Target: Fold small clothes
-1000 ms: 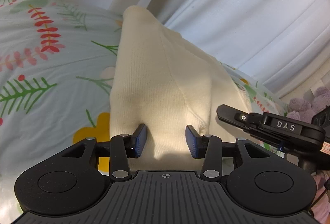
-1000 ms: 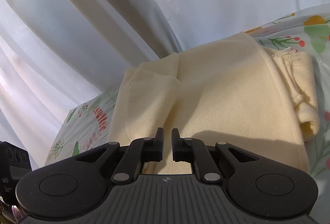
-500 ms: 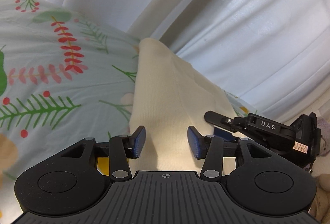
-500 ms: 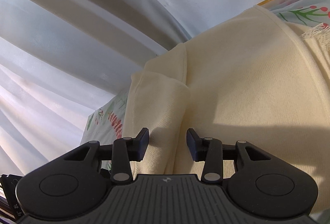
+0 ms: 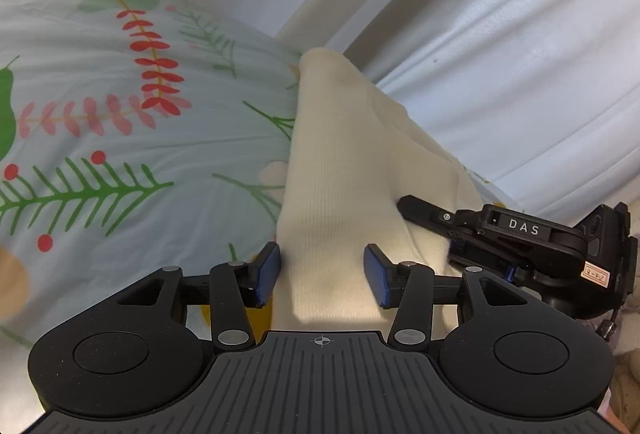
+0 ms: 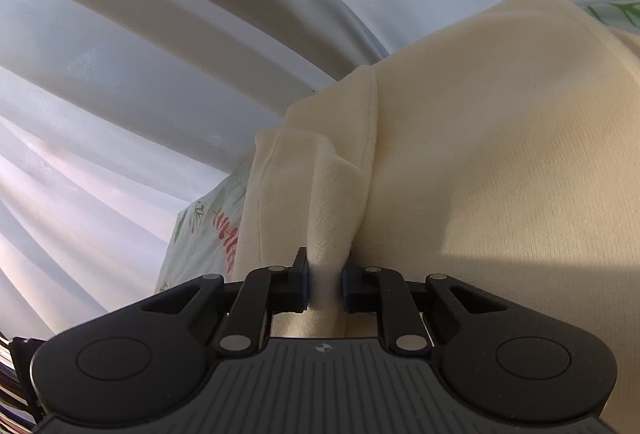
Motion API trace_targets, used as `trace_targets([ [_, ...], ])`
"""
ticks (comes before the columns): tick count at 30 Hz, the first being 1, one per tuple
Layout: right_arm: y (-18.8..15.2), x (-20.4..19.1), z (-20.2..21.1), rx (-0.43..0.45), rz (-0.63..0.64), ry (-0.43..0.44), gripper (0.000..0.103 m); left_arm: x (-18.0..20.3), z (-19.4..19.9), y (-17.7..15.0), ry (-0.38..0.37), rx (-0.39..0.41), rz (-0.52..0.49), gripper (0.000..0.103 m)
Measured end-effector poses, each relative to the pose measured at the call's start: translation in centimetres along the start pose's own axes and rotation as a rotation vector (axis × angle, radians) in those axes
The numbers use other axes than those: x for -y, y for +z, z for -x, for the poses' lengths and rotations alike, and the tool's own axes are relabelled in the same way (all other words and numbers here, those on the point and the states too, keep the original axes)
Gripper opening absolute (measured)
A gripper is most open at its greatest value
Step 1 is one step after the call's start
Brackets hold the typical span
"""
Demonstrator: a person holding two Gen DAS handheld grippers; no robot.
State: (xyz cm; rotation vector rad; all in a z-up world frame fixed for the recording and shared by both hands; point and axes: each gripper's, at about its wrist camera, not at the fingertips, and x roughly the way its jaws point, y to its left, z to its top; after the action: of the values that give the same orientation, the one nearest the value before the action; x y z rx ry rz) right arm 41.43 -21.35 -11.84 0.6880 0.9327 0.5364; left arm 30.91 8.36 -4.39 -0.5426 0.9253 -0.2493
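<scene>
A single cream knit garment [image 5: 344, 194] lies across a bedsheet [image 5: 100, 106] printed with green fronds and red berries, one ribbed edge running straight ahead of the left gripper [image 5: 322, 274]. That gripper's blue pads [image 5: 267, 272] stand part-way apart with the ribbed strip between them; the left pad sits at the strip's edge and the right pad shows a sliver of cloth clear of it, so no firm pinch is visible. Just to its right, the right gripper [image 5: 420, 208] reaches in from the side, its black body marked "DAS", its tip resting on the same garment.

From the right wrist view, the right gripper [image 6: 325, 284] is clamped on a raised fold of the cream garment [image 6: 500, 162], its jaws having just been closing, the cloth bunched into a narrow ridge between the dark pads [image 6: 300, 282]. Ahead of those pads the fold widens into a hemmed flap lying over the broader panel, which spreads to the gripper's right and fills most of that side.

Beyond the garment, in both views, hangs a white pleated curtain [image 6: 140, 54], close behind the bed's far edge. A strip of the printed bedsheet [image 6: 204, 226] shows to the left of the pinched fold. At the far lower right of the left wrist view, a pale soft object is partly visible but too blurred to identify.

Counted: one garment, two grippers, one curtain, one sheet.
</scene>
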Motion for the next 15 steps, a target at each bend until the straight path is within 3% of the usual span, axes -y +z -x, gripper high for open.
trace_targets([
  [5,-0.8,-4.9,1.8,0.09,0.279,-0.105,0.012,0.7,1.5,0.3,0.004,0.05,-0.021,0.05],
  [15,-0.5,-6.3,3.9,0.133,0.399,-0.204,0.012,2.5,0.4,0.5,0.005,0.024,-0.071,0.05],
])
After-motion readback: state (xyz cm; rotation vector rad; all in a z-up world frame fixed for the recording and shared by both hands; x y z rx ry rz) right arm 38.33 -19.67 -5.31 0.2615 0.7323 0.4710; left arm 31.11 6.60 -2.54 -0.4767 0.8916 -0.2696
